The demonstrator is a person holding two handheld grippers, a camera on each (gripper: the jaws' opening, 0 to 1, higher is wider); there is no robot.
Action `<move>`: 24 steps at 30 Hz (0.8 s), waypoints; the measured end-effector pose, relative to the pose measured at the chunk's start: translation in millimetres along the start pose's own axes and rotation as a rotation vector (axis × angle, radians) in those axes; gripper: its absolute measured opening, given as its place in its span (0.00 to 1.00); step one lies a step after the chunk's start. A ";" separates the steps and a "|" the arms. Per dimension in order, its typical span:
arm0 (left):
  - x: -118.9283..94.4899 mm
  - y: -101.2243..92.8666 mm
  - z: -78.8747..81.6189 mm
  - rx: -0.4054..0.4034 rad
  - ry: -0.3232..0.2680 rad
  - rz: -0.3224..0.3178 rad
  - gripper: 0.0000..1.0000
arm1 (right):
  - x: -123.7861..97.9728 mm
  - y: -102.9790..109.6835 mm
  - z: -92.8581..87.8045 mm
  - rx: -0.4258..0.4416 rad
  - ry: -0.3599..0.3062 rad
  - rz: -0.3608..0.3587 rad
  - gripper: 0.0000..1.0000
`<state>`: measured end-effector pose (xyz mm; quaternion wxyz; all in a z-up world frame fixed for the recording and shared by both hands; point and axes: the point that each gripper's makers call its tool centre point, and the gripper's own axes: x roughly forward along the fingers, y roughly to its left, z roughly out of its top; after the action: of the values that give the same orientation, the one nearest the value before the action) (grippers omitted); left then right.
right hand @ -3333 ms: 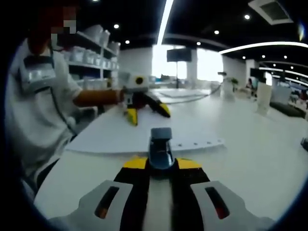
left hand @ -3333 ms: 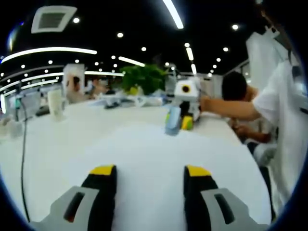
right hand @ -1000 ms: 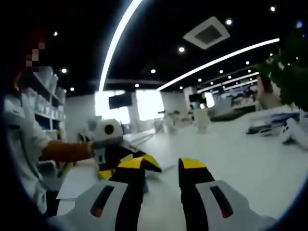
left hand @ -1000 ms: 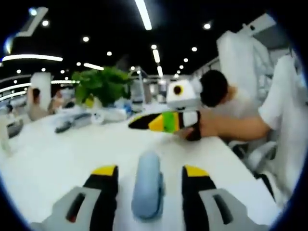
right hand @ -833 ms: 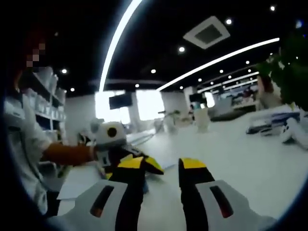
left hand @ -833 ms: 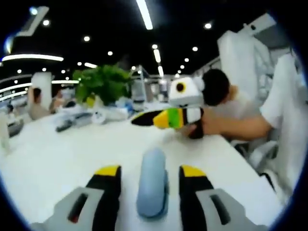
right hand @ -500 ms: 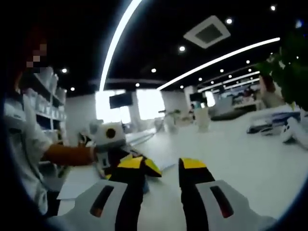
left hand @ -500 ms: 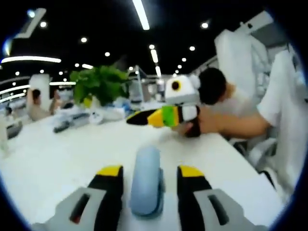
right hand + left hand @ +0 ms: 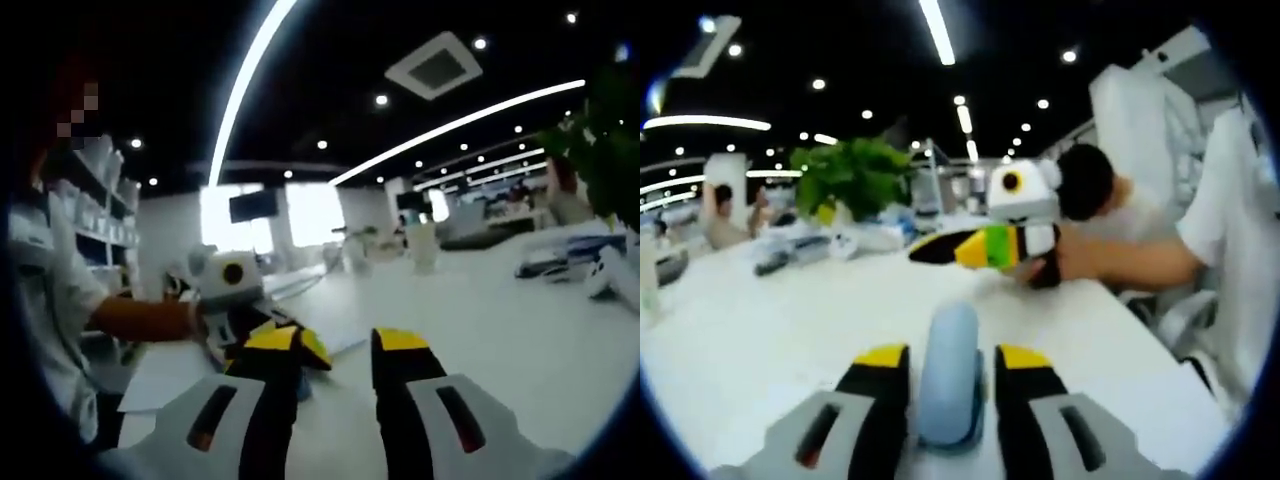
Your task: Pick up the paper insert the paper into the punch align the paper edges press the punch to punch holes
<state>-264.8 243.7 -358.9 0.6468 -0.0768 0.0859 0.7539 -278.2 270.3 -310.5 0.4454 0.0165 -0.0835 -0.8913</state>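
Note:
A light blue hole punch [image 9: 950, 372] stands on the white table [image 9: 760, 330], end-on between my left gripper's [image 9: 952, 362] yellow-tipped jaws, which have drawn in against its two sides. Beyond it hovers my right gripper [image 9: 975, 247], held level above the table by a person's hand [image 9: 1045, 265]. In the right gripper view my right gripper [image 9: 338, 345] stands open above the table with nothing between its jaws. To its left there, the left gripper [image 9: 235, 285] reaches in over a white sheet of paper [image 9: 160, 375]. The punch is mostly hidden in that view.
A green plant [image 9: 850, 175] and small clutter [image 9: 800, 250] sit at the table's far side. A person in white [image 9: 1240, 240] stands at the right edge, with a dark-haired person [image 9: 1085, 180] seated behind. Shelves [image 9: 100, 210] line the left in the right gripper view.
My left gripper's jaws have closed in from wide apart to the punch's sides. The right gripper has stayed open and hardly moved.

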 end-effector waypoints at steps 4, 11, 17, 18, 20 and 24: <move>-0.2 -0.6 -0.4 0.005 0.002 -0.001 0.29 | 0.4 0.4 -1.0 -0.001 0.004 0.001 0.31; 0.1 -0.4 -1.1 0.008 0.005 0.001 0.28 | 0.5 -0.5 -1.8 0.000 0.009 -0.001 0.31; 0.5 0.4 -1.6 0.009 0.008 0.005 0.27 | 0.2 -0.9 -1.8 0.000 0.010 -0.002 0.30; 0.6 0.3 -1.8 0.011 0.009 0.005 0.26 | 0.2 -1.1 -1.8 -0.001 0.011 -0.002 0.30; 0.8 0.5 -2.0 0.011 0.011 0.007 0.26 | 0.1 -1.1 -2.0 -0.002 0.012 -0.002 0.30; 0.9 0.6 -2.3 0.011 0.011 0.008 0.26 | 0.1 -1.4 -2.7 -0.007 0.015 -0.001 0.26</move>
<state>-265.5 244.0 -361.4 0.6436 -0.0769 0.0942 0.7556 -279.1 270.7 -313.4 0.4454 0.0218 -0.0770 -0.8917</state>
